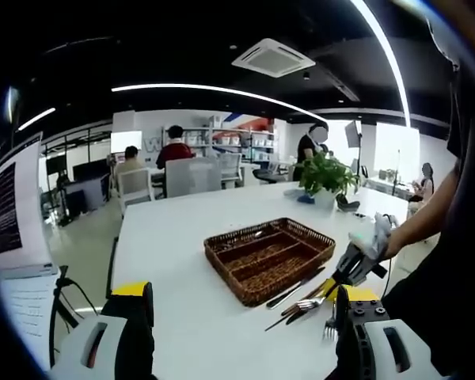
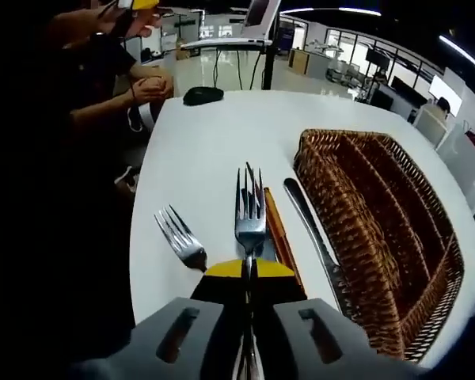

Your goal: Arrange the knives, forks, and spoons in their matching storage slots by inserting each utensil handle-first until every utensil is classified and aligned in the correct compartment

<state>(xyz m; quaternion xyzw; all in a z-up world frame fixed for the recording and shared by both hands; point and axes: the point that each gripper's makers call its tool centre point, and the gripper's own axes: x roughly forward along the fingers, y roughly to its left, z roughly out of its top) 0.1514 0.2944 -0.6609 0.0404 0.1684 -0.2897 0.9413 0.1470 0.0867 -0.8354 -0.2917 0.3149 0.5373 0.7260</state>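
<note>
The right hand-held gripper point(image 2: 249, 273) was clamped on a fork point(image 2: 250, 214) by its handle, tines pointing away, just above the white table point(image 2: 214, 150). A second fork point(image 2: 182, 240) lay on the table to its left, a knife point(image 2: 313, 237) to its right beside the wicker cutlery tray point(image 2: 380, 229). The left hand-held gripper point(image 1: 241, 321) hung apart, holding nothing, well short of the tray point(image 1: 269, 257).
</note>
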